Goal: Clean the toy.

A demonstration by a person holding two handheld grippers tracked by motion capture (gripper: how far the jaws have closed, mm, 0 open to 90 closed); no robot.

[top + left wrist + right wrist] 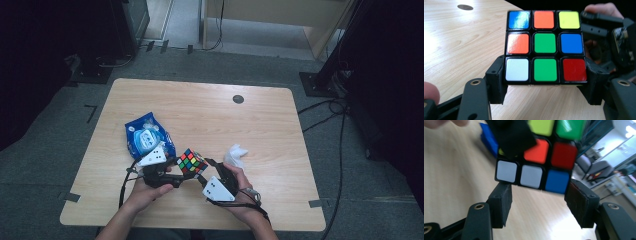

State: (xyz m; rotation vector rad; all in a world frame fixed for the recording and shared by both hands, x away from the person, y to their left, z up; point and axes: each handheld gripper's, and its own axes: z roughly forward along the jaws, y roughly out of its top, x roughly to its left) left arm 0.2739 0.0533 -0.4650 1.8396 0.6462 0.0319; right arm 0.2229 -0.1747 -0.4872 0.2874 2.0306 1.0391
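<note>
Two claws at cube (192, 161): left claw (545, 82) clamped on it, right claw (537, 203) spread beneath. Blue packet (147, 137), white wad (235, 154) nearby on desk (200, 115); cube's top cropped.

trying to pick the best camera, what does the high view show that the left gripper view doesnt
High view alone: the blue packet and the crumpled white tissue on the table, both hands, and the right hand-held gripper just right of the cube. Left gripper view alone: one cube face close up, centre sticker green, with the left hand-held gripper clamping the bottom layer between its jaws. Both: the cube, the wooden table and its dark round spot.
</note>
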